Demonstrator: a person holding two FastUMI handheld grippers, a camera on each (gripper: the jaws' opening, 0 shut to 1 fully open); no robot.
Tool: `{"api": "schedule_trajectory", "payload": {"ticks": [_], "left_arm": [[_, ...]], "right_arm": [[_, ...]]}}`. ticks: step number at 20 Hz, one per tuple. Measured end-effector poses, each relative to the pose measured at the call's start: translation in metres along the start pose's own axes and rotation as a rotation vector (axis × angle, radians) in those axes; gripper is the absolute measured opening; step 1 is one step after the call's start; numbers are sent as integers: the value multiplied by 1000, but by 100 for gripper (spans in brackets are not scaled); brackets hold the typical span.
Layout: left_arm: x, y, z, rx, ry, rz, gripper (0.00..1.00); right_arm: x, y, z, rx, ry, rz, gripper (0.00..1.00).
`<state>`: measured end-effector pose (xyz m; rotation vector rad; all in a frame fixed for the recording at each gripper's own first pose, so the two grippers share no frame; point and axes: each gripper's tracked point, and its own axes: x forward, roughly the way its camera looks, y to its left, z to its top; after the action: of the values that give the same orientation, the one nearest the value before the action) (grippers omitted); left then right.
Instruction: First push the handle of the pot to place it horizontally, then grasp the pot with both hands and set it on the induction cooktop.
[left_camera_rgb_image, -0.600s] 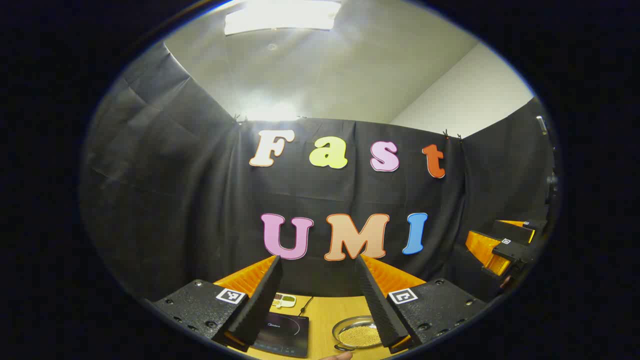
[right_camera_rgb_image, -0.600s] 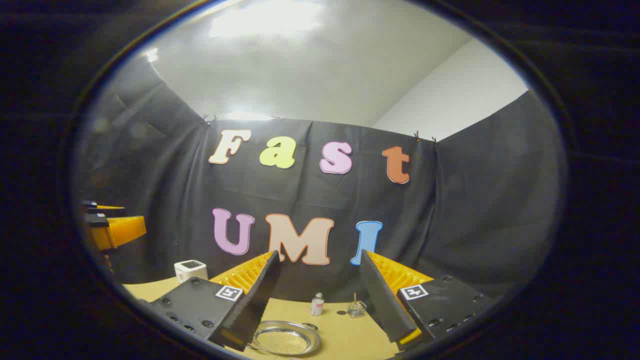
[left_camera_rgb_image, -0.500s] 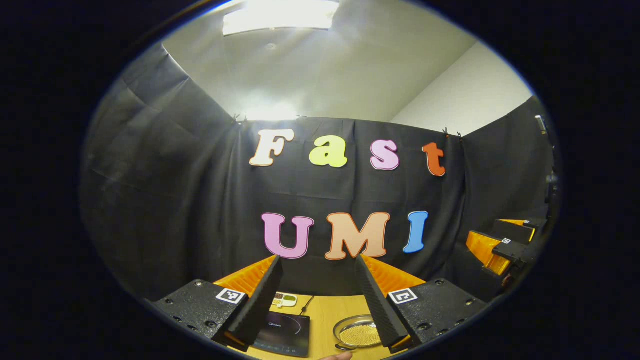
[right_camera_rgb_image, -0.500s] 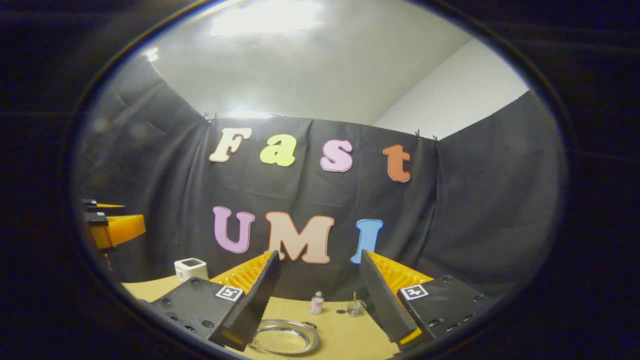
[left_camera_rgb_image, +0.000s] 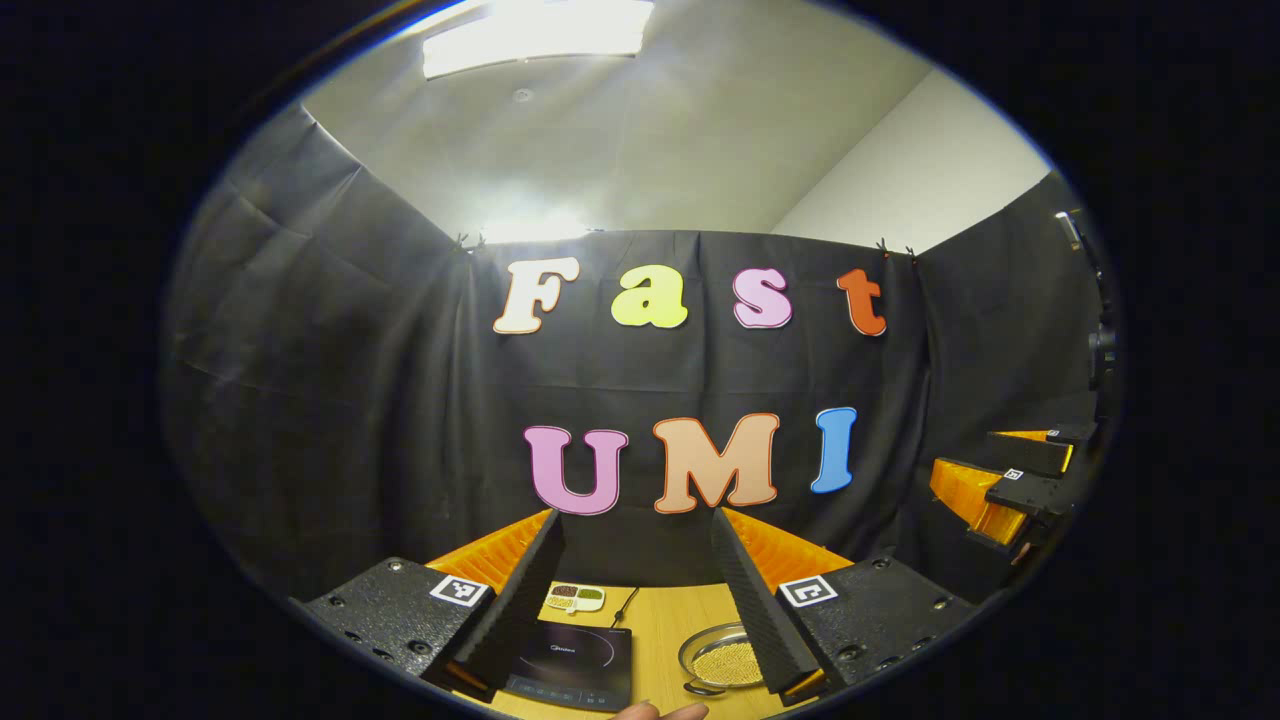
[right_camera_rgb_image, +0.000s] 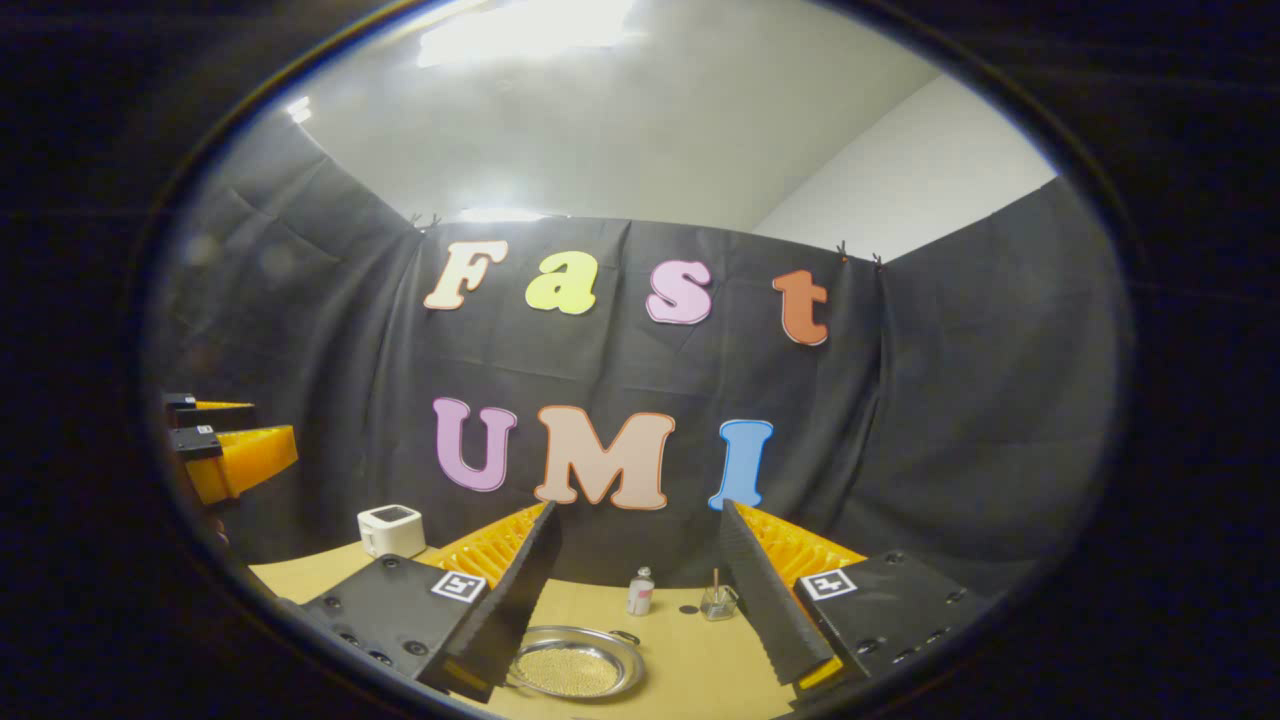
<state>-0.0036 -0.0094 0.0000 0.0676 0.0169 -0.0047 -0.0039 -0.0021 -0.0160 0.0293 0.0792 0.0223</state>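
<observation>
A shallow metal pot (left_camera_rgb_image: 722, 662) holding pale yellow grains sits on the wooden table (left_camera_rgb_image: 660, 620), just right of a black induction cooktop (left_camera_rgb_image: 572, 664). My left gripper (left_camera_rgb_image: 636, 516) hangs open above both, nothing between its fingers. In the right gripper view the pot (right_camera_rgb_image: 575, 671) lies low between the fingers, a small loop handle (right_camera_rgb_image: 625, 637) at its far right rim. My right gripper (right_camera_rgb_image: 639, 508) is open and empty too, well above the table (right_camera_rgb_image: 690, 670). Each gripper shows at the other view's edge: the right gripper (left_camera_rgb_image: 1010, 480) and the left gripper (right_camera_rgb_image: 225, 450).
Behind the cooktop lie a small divided dish (left_camera_rgb_image: 576, 597) and a cable (left_camera_rgb_image: 615, 608). A white box (right_camera_rgb_image: 391, 529) stands at the table's back left, with a small bottle (right_camera_rgb_image: 640, 592) and a glass jar (right_camera_rgb_image: 718, 601) behind the pot. A fingertip (left_camera_rgb_image: 655, 712) shows at the bottom edge.
Both views have tipped down a little, so more of the table, the cooktop and the pot shows. Both grippers stay open and empty.
</observation>
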Motion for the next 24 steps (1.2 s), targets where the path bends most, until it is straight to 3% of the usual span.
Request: {"api": "schedule_trajectory", "payload": {"ticks": [4, 5, 6, 8, 9, 11, 12, 17, 18, 19, 20, 21, 22, 24], "left_arm": [[-5, -1, 3, 24, -4, -1, 90], [-7, -1, 2, 31, -2, 0, 86], [-10, -1, 3, 38, -3, 4, 90], [-13, 1, 4, 46, -2, 12, 86], [-16, 0, 3, 47, 2, 16, 90], [-21, 3, -2, 49, 17, 27, 90], [-23, 4, -5, 48, 26, 34, 86], [-33, 9, -16, 40, 76, 86, 95], [-36, 9, -17, 39, 80, 94, 87], [-36, 9, -16, 42, 81, 106, 86], [-36, 11, -19, 45, 94, 118, 86], [-38, 11, -25, 45, 110, 124, 90], [-39, 11, -24, 39, 104, 120, 87], [-32, 16, -27, 36, 105, 117, 90]], "right_arm": [[-2, -4, 1, 32, 12, 0, 95], [-3, -3, 1, 35, 15, 2, 95], [-4, -4, -1, 37, 19, 6, 98], [-6, -2, -3, 39, 25, 16, 95], [-7, -1, -3, 41, 28, 23, 100], [-8, 3, -6, 46, 33, 41, 96], [-7, 4, -9, 46, 38, 49, 94], [-5, 9, -22, 59, 61, 90, 94], [-4, 7, -24, 64, 58, 93, 94], [-2, 8, -23, 68, 45, 102, 86], [0, 10, -25, 68, 37, 103, 89], [0, 12, -29, 65, 47, 107, 88], [1, 19, -35, 66, 53, 122, 82], [7, 28, -37, 55, 56, 131, 80]]}}
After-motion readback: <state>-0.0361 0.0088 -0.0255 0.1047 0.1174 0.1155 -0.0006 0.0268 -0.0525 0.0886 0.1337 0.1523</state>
